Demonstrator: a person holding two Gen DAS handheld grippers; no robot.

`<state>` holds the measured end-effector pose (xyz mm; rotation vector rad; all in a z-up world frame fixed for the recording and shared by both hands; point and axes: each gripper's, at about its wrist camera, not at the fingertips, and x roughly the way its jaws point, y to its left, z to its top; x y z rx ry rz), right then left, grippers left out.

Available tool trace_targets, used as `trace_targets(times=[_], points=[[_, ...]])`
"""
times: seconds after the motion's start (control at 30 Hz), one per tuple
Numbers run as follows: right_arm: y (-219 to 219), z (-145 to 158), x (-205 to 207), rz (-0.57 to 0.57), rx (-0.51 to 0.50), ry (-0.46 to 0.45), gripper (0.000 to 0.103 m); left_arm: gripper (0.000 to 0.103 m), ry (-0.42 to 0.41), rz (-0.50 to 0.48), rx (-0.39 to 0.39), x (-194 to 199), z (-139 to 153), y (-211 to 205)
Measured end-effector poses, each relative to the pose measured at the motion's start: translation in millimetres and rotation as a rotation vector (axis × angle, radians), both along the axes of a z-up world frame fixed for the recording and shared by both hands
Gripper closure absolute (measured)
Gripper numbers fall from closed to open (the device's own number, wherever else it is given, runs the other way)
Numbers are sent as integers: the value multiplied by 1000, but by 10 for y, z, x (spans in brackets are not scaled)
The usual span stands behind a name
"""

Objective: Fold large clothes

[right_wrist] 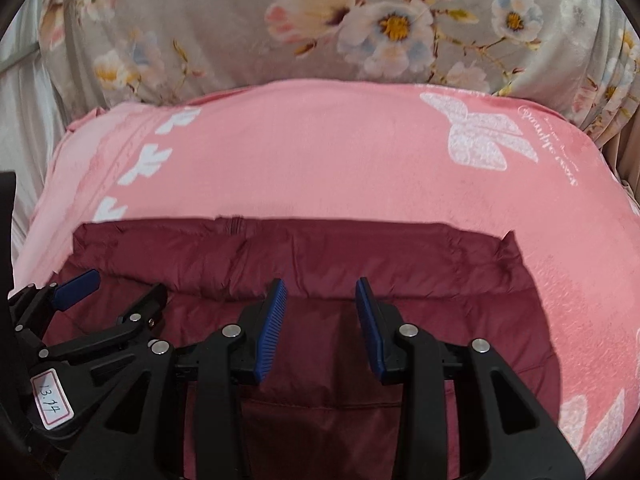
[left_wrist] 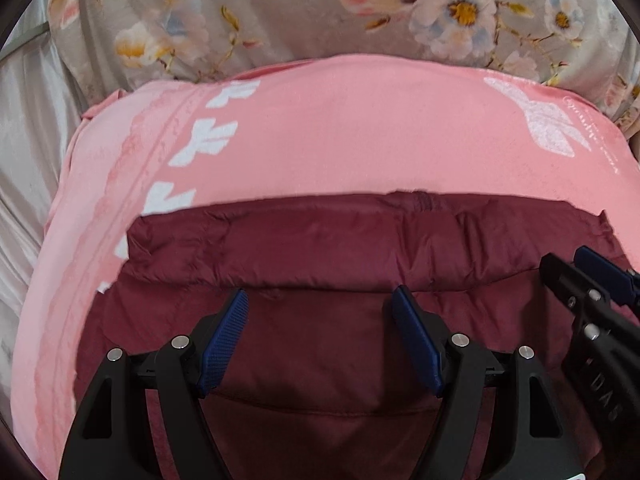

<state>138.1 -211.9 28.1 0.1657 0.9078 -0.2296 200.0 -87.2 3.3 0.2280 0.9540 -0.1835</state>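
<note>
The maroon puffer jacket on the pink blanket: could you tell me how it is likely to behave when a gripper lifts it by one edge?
The maroon puffer jacket looks quilted and puffy, so it is probably light for its bulk. It lies in soft creases, so it would likely droop rather than hold shape. Its smooth, slightly shiny shell may slip between the pads.

a pink blanket (left_wrist: 340,132) with white prints lies before a grey floral fabric (left_wrist: 280,12).
</note>
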Motion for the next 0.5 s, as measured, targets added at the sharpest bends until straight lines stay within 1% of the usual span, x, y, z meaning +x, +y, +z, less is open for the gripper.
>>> trace_targets(times=[0.07, 0.17, 0.27, 0.5], points=[[34, -143, 22, -1, -11, 17, 68, 28, 13, 18, -8, 28, -95, 13], [79, -246, 32, -5, -36, 16, 68, 27, -4, 34, -12, 44, -151, 19], [104, -291, 40, -11, -58, 11, 68, 26, -31, 45, 3, 35, -209, -8], [96, -375, 56, -26, -63, -5, 68, 26, -39, 58, -5, 93, -268, -11]])
